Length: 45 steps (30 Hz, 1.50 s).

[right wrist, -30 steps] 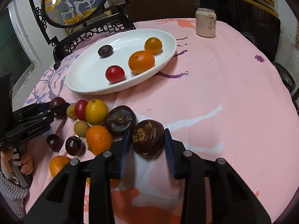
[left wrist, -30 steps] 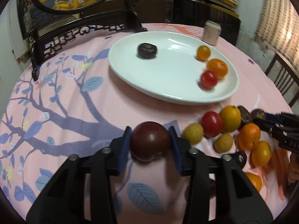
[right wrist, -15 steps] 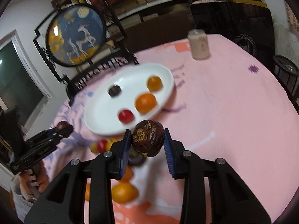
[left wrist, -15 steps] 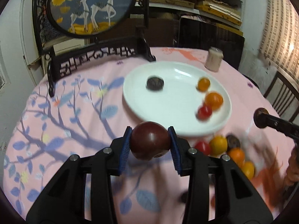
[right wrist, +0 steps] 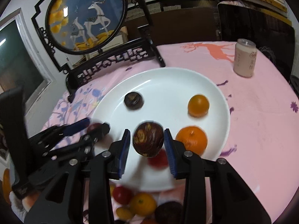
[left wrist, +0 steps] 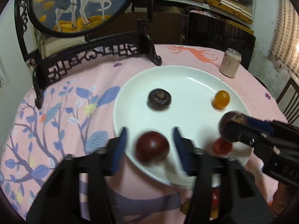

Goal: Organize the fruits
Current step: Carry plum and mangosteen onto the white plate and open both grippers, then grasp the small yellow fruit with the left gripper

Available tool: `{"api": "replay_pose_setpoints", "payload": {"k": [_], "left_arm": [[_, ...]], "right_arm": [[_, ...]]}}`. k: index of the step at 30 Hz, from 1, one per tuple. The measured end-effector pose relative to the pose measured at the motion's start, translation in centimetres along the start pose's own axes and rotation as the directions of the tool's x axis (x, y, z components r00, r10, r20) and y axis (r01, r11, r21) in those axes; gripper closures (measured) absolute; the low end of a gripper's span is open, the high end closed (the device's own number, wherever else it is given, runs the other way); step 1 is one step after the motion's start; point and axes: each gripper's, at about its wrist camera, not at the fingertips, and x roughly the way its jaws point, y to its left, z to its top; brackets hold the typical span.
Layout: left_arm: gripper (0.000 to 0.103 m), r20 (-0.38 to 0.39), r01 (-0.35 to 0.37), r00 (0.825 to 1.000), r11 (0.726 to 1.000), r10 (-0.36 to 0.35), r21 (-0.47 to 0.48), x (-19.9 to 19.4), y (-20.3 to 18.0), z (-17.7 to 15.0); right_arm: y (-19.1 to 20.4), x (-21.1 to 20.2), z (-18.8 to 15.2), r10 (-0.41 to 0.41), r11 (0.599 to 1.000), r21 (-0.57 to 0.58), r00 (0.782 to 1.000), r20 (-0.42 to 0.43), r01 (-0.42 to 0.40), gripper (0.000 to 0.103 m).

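Left wrist view: the left gripper (left wrist: 149,145), low in the frame, has its jaws opening, clear gaps showing either side of a dark red plum (left wrist: 152,147) blurred above the near edge of the white plate (left wrist: 186,80). Right wrist view: the right gripper (right wrist: 147,143), lower centre, has its jaws opening around a mottled dark brown fruit (right wrist: 148,142), with narrow gaps at both blue pads, over the plate's near half. An orange (right wrist: 192,140) sits just right of it, a smaller orange fruit (right wrist: 198,105) beyond. More fruit (right wrist: 143,203) lies on the pink tablecloth (right wrist: 261,130) at the bottom edge.
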Motion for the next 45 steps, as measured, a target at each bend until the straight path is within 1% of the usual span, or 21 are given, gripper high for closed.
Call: {"api": "replay_pose_setpoints", "payload": {"k": [2, 4, 6, 7, 10, 14, 15, 16, 17, 18, 19, 21, 23, 28, 32, 33, 35, 36, 38, 41, 45], "left_arm": [[0.040, 0.014, 0.010, 1.000, 1.000, -0.010, 0.001, -0.4, 0.1, 0.1], [0.040, 0.021, 0.023, 1.000, 1.000, -0.022, -0.010, -0.9, 0.3, 0.1], [0.039, 0.029, 0.017, 0.999, 1.000, -0.017, -0.006, -1.6, 0.5, -0.2], [0.037, 0.033, 0.013, 0.999, 1.000, -0.013, -0.001, -2.0, 0.5, -0.5], [0.031, 0.051, 0.006, 0.999, 1.000, -0.006, 0.004, -3.5, 0.8, -1.8], [0.030, 0.040, 0.039, 0.998, 0.999, -0.039, 0.002, -4.9, 1.0, -3.6], [0.029, 0.036, 0.040, 0.999, 0.999, -0.041, 0.012, -5.1, 0.9, -4.1], [0.029, 0.030, 0.041, 0.999, 0.999, -0.042, 0.031, -5.5, 0.6, -4.9], [0.028, 0.024, 0.043, 0.999, 0.998, -0.044, 0.044, -5.7, 0.4, -5.5], [0.027, 0.012, 0.046, 0.999, 0.997, -0.047, 0.062, -5.9, 0.2, -6.3], [0.027, 0.005, 0.045, 0.999, 0.996, -0.045, 0.075, -6.0, 0.0, -6.8], [0.027, 0.005, 0.041, 0.999, 0.993, -0.042, 0.109, -6.3, -0.6, -7.7], [0.027, 0.010, 0.053, 0.998, 0.990, -0.055, 0.132, -6.5, -1.1, -8.1], [0.027, -0.004, 0.063, 0.998, 0.976, -0.063, 0.207, -5.8, -2.5, -8.6], [0.028, -0.019, 0.077, 0.997, 0.968, -0.075, 0.238, -5.1, -3.1, -8.7], [0.030, -0.021, 0.078, 0.997, 0.967, -0.075, 0.243, -5.0, -3.2, -8.7], [0.039, -0.037, 0.083, 0.996, 0.962, -0.076, 0.261, -4.5, -3.6, -8.8], [0.042, -0.046, 0.091, 0.996, 0.960, -0.082, 0.263, -4.4, -3.6, -8.8], [0.052, -0.060, 0.113, 0.993, 0.959, -0.100, 0.260, -4.0, -3.7, -8.7], [0.058, -0.081, 0.150, 0.988, 0.956, -0.134, 0.253, -3.7, -3.6, -8.5], [0.061, -0.100, 0.190, 0.980, 0.948, -0.169, 0.257, -3.3, -3.8, -8.4]], "right_arm": [[-0.5, -0.3, 0.0, -0.005, 1.000, 0.003, 1.000, 0.023, 0.005, 0.055], [-1.3, -1.0, -0.1, 0.023, 0.999, 0.032, 0.999, 0.031, -0.024, 0.055], [-1.9, -1.9, -0.3, 0.047, 0.997, 0.058, 0.998, 0.040, -0.049, 0.055], [-2.1, -2.5, -0.6, 0.051, 0.997, 0.058, 0.998, 0.045, -0.053, 0.055], [-2.4, -4.6, -1.9, 0.038, 0.998, 0.056, 0.997, 0.069, -0.042, 0.055], [-3.6, -6.6, -4.5, 0.025, 0.996, 0.084, 0.996, 0.082, -0.031, 0.055], [-3.9, -6.9, -5.1, 0.020, 0.995, 0.093, 0.996, 0.084, -0.028, 0.055], [-4.5, -7.4, -6.0, 0.012, 0.994, 0.109, 0.996, 0.084, -0.021, 0.046], [-4.9, -7.7, -6.5, 0.001, 0.992, 0.124, 0.996, 0.084, -0.011, 0.042], [-5.5, -8.1, -6.9, -0.012, 0.989, 0.149, 0.995, 0.094, -0.002, 0.041], [-5.9, -8.3, -7.1, -0.017, 0.986, 0.168, 0.995, 0.097, 0.000, 0.041], [-6.7, -8.7, -7.2, 0.002, 0.978, 0.209, 0.994, 0.106, -0.024, 0.041], [-7.3, -8.9, -7.1, 0.007, 0.971, 0.237, 0.993, 0.115, -0.035, 0.041], [-7.2, -9.0, -7.1, 0.008, 0.973, 0.230, 0.994, 0.110, -0.033, 0.041], [-6.6, -9.2, -7.1, 0.003, 0.980, 0.197, 0.994, 0.113, -0.025, 0.041], [-6.5, -9.2, -7.1, 0.002, 0.981, 0.193, 0.994, 0.112, -0.024, 0.041], [-6.3, -9.2, -7.2, -0.001, 0.983, 0.184, 0.994, 0.108, -0.019, 0.041], [-6.2, -9.1, -7.2, -0.003, 0.983, 0.181, 0.994, 0.106, -0.017, 0.041], [-6.2, -9.1, -7.2, -0.004, 0.984, 0.179, 0.994, 0.105, -0.015, 0.041], [-6.2, -9.1, -7.2, -0.003, 0.984, 0.179, 0.994, 0.105, -0.015, 0.041], [-6.1, -9.1, -7.3, -0.004, 0.984, 0.178, 0.995, 0.101, -0.014, 0.041]]}}
